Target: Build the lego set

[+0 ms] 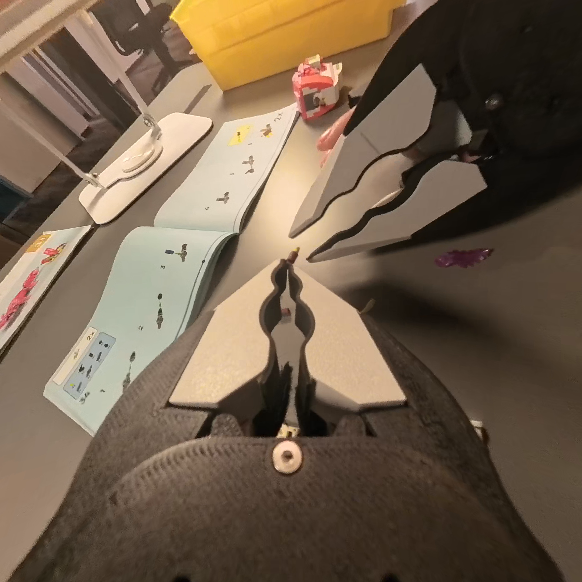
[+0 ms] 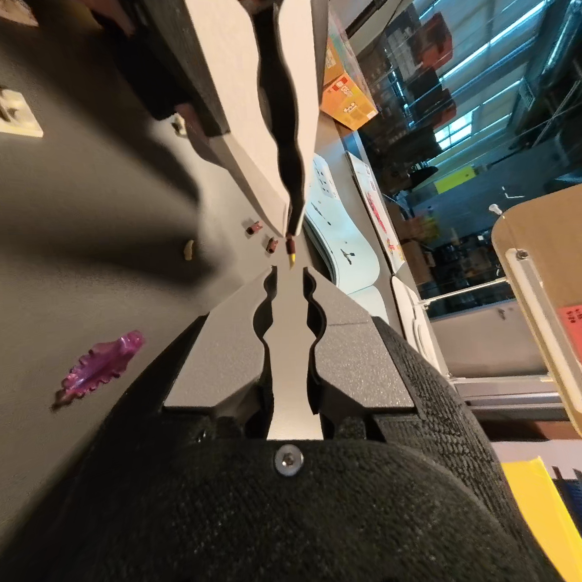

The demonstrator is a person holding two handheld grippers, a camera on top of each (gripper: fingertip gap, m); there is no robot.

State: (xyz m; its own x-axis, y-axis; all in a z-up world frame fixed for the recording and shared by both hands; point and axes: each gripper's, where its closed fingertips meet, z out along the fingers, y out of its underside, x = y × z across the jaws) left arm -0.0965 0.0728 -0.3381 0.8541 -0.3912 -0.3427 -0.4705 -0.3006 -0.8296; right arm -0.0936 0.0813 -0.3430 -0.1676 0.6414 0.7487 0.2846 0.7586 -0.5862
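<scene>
- Left tongs [image 1: 288, 264]: tips clamped on a small brown piece with a yellow tip [image 1: 293, 254], held above the grey bench [image 1: 409, 315].
- Right tongs [image 2: 289, 269]: standing apart, nothing between them; the piece's yellow tip [image 2: 291, 259] points at the gap, just short of it.
- On the bench near the tongs: two small brown clips [image 2: 253, 227] [image 2: 271, 245], a pale curved bit [image 2: 189, 249], a purple leaf-shaped part [image 2: 100, 367].
- Beside the left tongs: open pale-blue instruction booklet [image 1: 176, 283]. Farther off: pink-and-white brick model [image 1: 315, 94], yellow bin [image 1: 283, 37], white lamp base [image 1: 148, 167].
</scene>
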